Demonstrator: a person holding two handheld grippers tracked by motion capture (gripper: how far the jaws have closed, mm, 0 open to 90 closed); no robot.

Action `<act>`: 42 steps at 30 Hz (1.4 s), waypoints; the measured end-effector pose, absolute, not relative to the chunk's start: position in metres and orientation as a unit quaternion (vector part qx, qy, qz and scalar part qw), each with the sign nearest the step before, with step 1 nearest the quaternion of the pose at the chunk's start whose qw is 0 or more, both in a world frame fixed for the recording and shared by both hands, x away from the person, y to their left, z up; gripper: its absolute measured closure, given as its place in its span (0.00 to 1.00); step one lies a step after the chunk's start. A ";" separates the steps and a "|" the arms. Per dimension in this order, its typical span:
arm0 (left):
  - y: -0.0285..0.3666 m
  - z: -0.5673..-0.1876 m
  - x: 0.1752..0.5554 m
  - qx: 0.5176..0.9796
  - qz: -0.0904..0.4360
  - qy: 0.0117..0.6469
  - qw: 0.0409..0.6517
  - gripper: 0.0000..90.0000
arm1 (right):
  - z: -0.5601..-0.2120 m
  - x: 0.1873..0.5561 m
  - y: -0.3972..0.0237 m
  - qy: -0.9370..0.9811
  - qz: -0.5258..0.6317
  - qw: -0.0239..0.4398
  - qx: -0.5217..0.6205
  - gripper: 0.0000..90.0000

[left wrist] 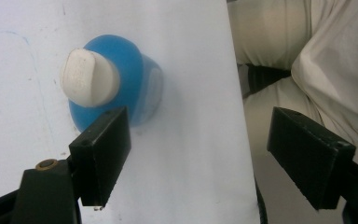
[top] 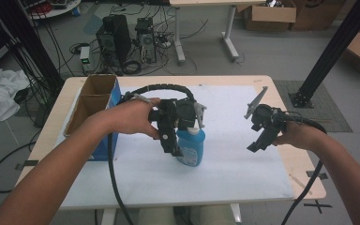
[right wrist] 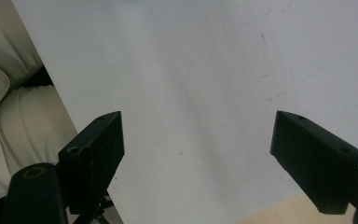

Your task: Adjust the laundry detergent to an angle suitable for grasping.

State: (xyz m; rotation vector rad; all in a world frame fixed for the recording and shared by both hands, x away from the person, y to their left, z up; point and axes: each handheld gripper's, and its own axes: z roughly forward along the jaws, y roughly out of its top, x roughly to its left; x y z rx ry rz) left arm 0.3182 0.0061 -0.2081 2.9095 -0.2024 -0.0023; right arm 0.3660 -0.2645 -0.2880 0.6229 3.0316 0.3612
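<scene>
A blue bottle (top: 191, 149) with a white cap (top: 193, 131) stands upright on the white sheet (top: 225, 173) near the table's middle. My left gripper (top: 172, 148) hangs over it, pointing down, just left of the bottle. In the left gripper view the bottle (left wrist: 126, 60) and its cap (left wrist: 89, 77) lie beyond the left jaw, outside the gap, and my left gripper (left wrist: 205, 158) is open with only the sheet between its jaws. My right gripper (top: 261, 142) hovers open over the sheet's right side. The right gripper view has my right gripper (right wrist: 198, 158) wide apart above the bare sheet (right wrist: 205, 70).
An open cardboard box (top: 93, 101) with a blue side stands at the table's left edge. The wooden table (top: 304, 173) ends close to the right of the sheet. The person's light clothing (left wrist: 317, 56) lies beyond the sheet's near edge. Computers and cables sit on the floor behind.
</scene>
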 end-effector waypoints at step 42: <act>0.031 -0.200 0.332 0.993 0.008 -0.035 0.115 0.25 | -0.271 0.343 -0.241 0.958 0.206 0.005 0.200 0.19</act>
